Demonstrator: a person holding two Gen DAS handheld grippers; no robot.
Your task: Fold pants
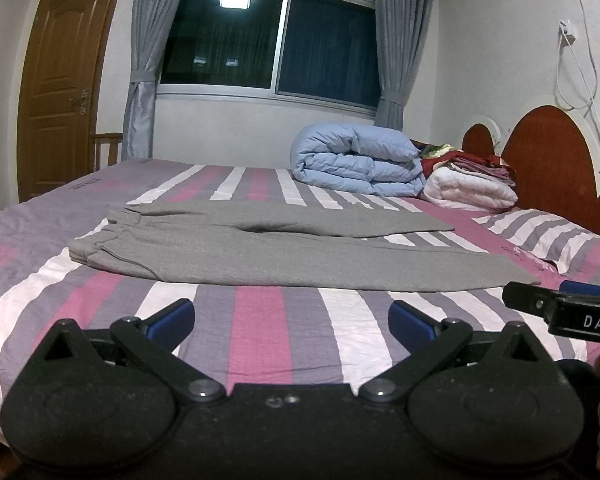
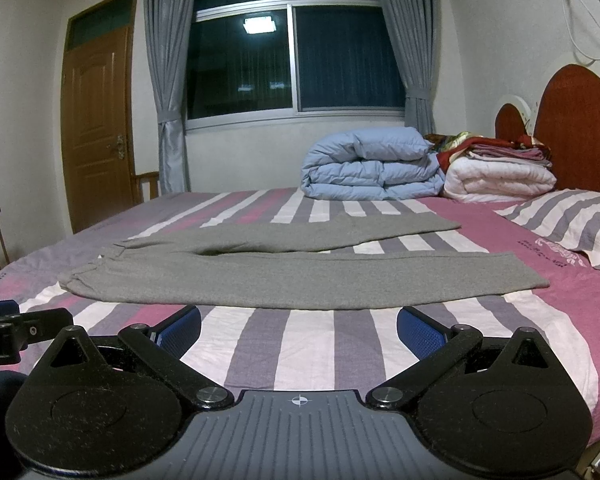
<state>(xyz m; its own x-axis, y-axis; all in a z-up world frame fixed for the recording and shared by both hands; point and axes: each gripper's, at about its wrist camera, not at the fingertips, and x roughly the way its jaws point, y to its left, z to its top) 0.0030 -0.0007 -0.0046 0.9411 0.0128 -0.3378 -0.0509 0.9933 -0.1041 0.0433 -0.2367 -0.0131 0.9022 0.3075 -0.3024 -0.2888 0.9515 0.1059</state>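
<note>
Plain grey pants lie on a bedsheet striped pink, white and mauve, with a pale blue quilt and white quilt at upper right, grey curtains, a reddish-brown headboard, and blue-padded black grippers.

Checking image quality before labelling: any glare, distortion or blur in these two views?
Left wrist view: fisheye bends the door and walls, a ceiling lamp reflects in the dark window, and the grey pants look sharp. Right wrist view: the same lamp reflection in the window, dark corner vignetting, and soft, even light on the bed sheet.
</note>
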